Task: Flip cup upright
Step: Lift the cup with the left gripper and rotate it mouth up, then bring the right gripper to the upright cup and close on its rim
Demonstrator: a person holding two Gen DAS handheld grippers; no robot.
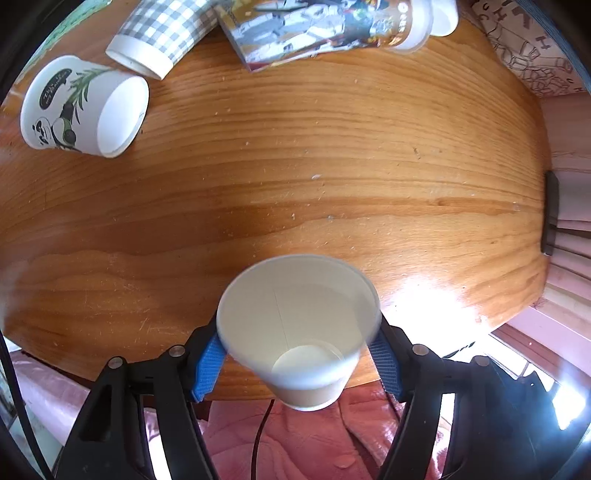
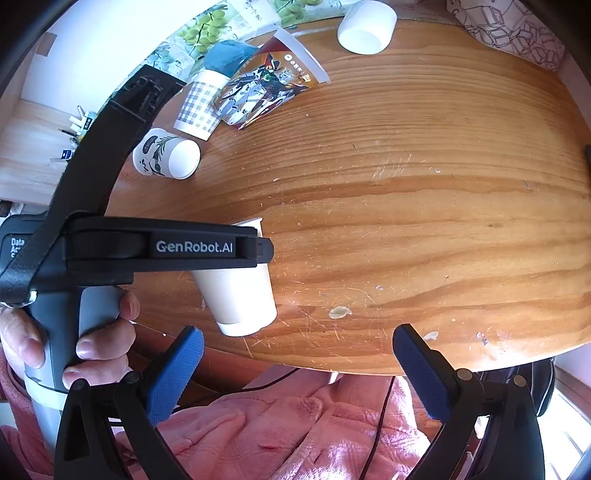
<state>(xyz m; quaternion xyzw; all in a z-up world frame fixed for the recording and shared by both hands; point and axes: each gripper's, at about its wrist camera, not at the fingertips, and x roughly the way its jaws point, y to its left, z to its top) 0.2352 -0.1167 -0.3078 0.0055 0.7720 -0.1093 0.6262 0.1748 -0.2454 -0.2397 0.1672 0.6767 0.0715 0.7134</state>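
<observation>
My left gripper (image 1: 299, 354) is shut on a plain white paper cup (image 1: 299, 325). I see straight into the cup's open mouth in the left wrist view. The right wrist view shows the same cup (image 2: 240, 295) held in the left gripper's black jaws near the table's front edge, its base pointing down and toward me. My right gripper (image 2: 295, 350) is open and empty, just in front of the table edge, to the right of the cup.
On the wooden table (image 1: 332, 166) several cups lie on their sides at the back: a panda cup (image 1: 85, 107), a grey checked cup (image 1: 162, 33), a robot-print cup (image 1: 325, 29) and a white cup (image 2: 365, 26). A pink quilt (image 2: 295, 424) lies below the table edge.
</observation>
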